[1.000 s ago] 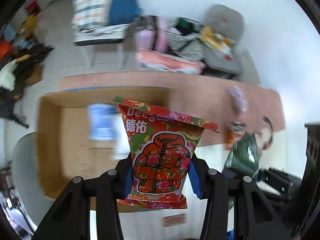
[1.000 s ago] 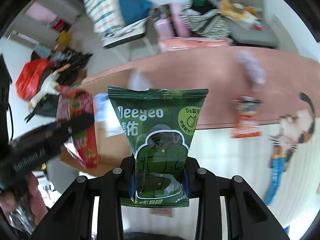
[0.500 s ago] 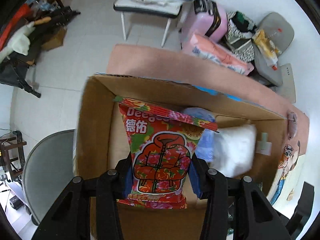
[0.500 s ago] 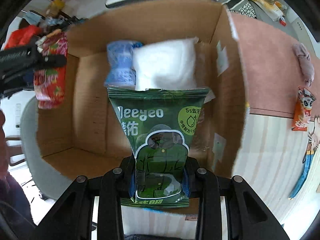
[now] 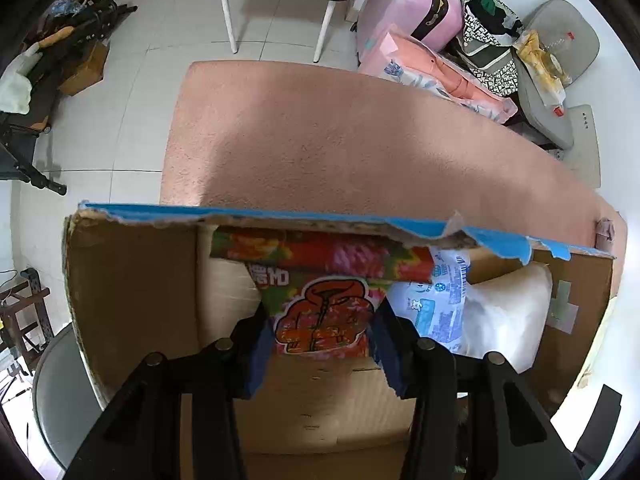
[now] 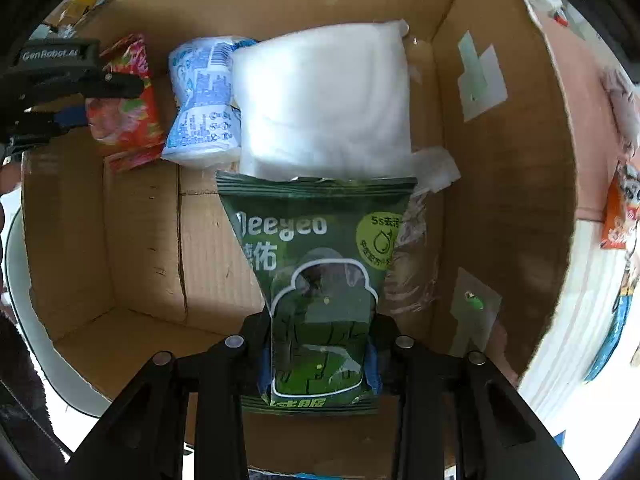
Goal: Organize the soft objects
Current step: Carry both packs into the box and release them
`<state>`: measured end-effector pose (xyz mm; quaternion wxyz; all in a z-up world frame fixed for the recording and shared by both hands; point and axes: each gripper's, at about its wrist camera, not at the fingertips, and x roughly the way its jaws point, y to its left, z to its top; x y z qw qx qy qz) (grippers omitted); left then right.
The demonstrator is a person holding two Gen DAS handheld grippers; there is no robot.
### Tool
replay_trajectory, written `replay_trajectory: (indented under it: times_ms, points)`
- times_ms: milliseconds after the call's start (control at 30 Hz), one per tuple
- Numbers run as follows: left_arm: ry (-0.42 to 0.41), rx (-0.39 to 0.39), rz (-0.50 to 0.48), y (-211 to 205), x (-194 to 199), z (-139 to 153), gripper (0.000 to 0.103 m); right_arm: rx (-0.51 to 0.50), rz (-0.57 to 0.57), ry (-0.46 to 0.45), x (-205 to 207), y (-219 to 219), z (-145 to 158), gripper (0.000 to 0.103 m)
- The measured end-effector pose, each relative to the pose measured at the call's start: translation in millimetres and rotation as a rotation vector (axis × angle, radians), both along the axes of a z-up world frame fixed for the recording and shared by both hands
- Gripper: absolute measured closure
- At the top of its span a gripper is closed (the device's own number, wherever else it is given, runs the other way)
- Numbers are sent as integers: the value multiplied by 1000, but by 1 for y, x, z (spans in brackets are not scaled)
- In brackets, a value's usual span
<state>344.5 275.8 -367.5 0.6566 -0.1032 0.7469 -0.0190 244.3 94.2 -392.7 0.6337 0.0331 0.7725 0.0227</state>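
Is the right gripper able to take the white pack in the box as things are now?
Probably not. The right gripper is shut on the green packet, so its jaws are full. The white pack lies uncovered in the cardboard box just ahead, so the way itself looks free.

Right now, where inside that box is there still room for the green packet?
Bare cardboard floor lies left of the green packet, below the red packet and blue-white pack. The far right corner is crowded by the white bundle.
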Motion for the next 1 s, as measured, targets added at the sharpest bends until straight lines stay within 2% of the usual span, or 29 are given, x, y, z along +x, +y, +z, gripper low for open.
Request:
replay_trajectory:
  times_ms: [33,67,100,167,200,267,367,700,1000]
  points:
    - [0,1,6,2,-1,3,59,-1,0,-2,2,2,1,62]
    - [-3,0,8,4,-2,7,59,-1,-1,-9,2,3,5,51]
    - [-8,1,12,6,-4,12,58,-3,1,-22,3,4,11,34]
    - [-38,-7,22,10,-8,24,54,4,0,-50,5,7,23,19]
    - [-54,-3,20,10,-11,31,52,2,1,-64,6,8,29,18]
    - [-79,10,10,10,-19,43,28,7,-10,-79,6,9,40,17]
    - [-119,26,-1,10,-35,62,15,5,-19,-125,5,9,58,0]
    - [-252,95,-15,5,-104,115,12,-53,15,-260,-18,-3,106,0]
    - [-353,166,-22,-4,-166,158,12,-40,26,-371,-57,-13,157,0]
